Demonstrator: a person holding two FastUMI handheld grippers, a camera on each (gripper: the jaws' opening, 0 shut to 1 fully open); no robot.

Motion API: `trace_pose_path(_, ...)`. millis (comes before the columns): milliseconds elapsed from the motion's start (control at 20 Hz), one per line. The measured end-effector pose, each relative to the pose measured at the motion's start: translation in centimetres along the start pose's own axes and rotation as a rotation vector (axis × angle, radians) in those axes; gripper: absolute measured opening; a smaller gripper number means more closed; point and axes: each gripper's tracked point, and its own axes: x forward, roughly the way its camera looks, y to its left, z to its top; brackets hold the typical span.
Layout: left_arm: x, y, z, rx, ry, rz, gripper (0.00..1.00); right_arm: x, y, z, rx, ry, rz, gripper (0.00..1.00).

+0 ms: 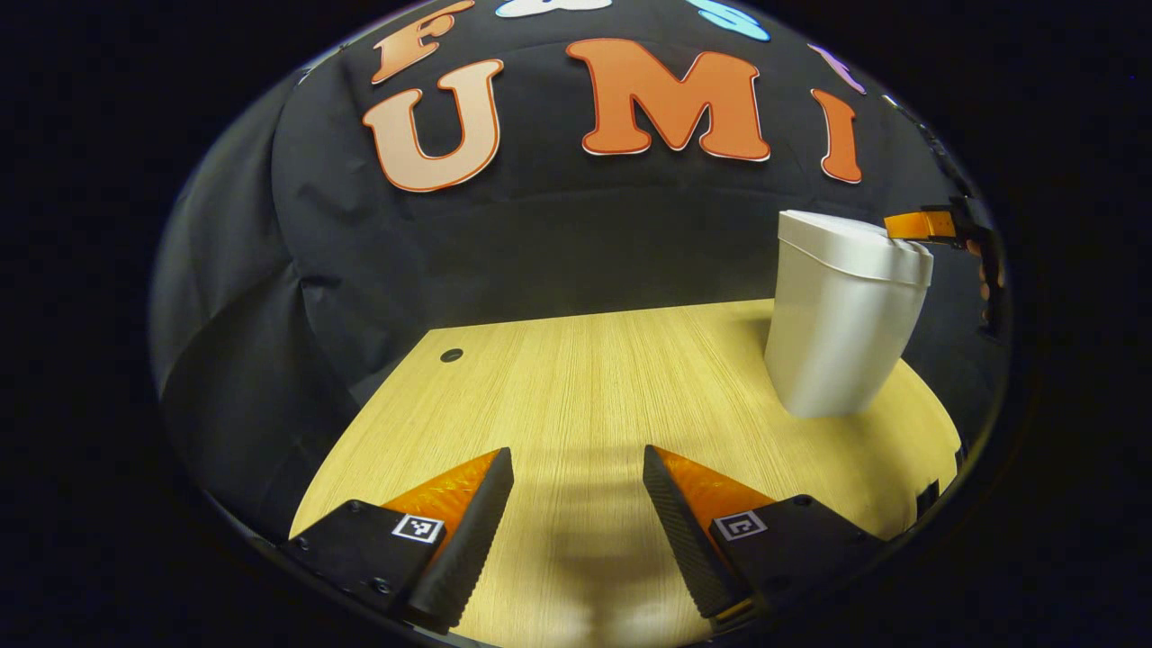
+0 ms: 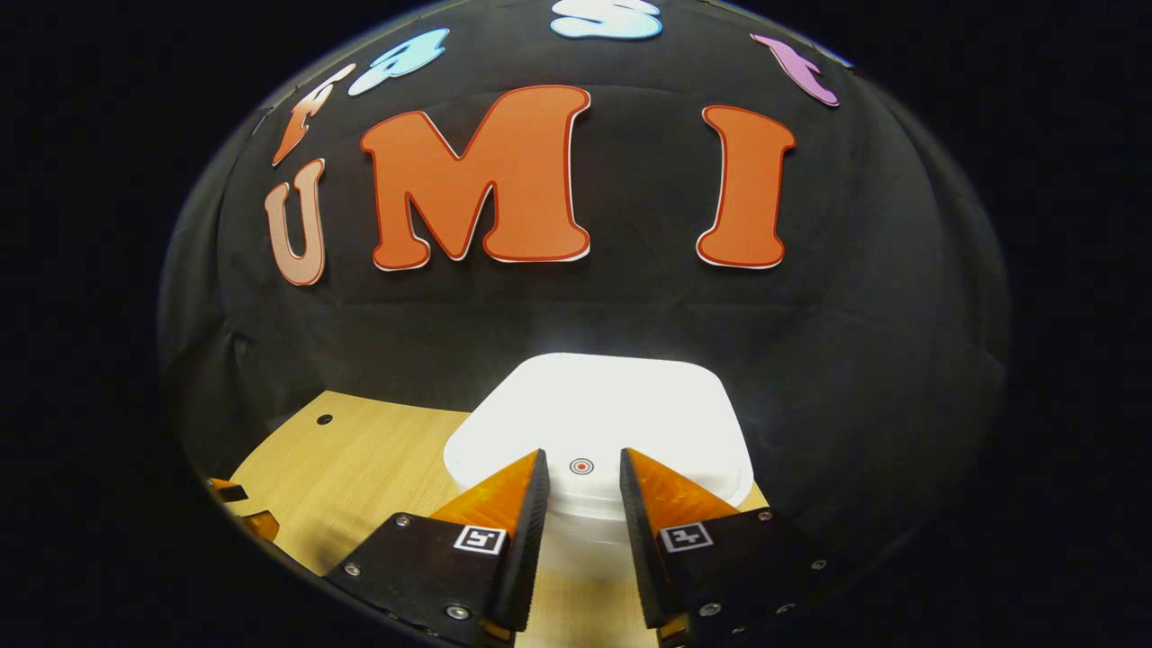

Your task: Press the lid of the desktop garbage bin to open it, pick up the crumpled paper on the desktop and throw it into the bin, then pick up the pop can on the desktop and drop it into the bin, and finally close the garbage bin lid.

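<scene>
I see the wooden desk (image 1: 576, 378) with the white garbage bin (image 1: 841, 324) upright toward its far right, lid (image 2: 598, 423) down. My right gripper (image 2: 581, 461) hangs just above that lid, jaws slightly apart and holding nothing, its fingers framing a small red dot (image 2: 581, 466). My left gripper (image 1: 578, 454) hovers over bare desk, jaws wide, well apart from the bin.

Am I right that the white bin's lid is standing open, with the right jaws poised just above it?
Not quite. The lid is closed, lying flat on the bin; the right gripper view shows it from above. The rest holds: the right gripper is poised just above it, jaws slightly apart around the lid's red dot.
</scene>
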Motion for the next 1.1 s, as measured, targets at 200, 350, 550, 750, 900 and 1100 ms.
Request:
trace_pose_path(200, -0.9, 0.3, 2.4, -0.015, -0.043, 0.021, 0.94, -0.3, 0.4, -0.3, -0.036, -0.018, 0.005, 0.56)
trace_pose_path(350, -1.5, 0.4, 4.3, -0.037, -0.087, 0.027, 0.94, -0.9, 1.0, -0.6, -0.075, -0.027, 0.018, 0.6)
trace_pose_path(550, -1.9, 0.7, 6.4, -0.041, -0.134, 0.006, 0.94, -2.2, 1.7, -1.1, -0.064, -0.015, 0.014, 0.76)
trace_pose_path(750, -2.7, 1.2, 9.4, -0.053, -0.214, -0.01, 0.94, -3.6, 3.0, -1.3, -0.051, -0.031, 0.011, 0.84)
trace_pose_path(900, -3.0, 1.8, 11.7, -0.047, -0.277, -0.021, 0.96, -4.3, 4.3, -1.2, -0.055, -0.059, 0.011, 0.89)
trace_pose_path(1100, -3.7, 2.6, 13.7, -0.044, -0.345, -0.016, 0.97, -5.3, 6.9, -1.6, -0.061, -0.079, 0.048, 0.9)
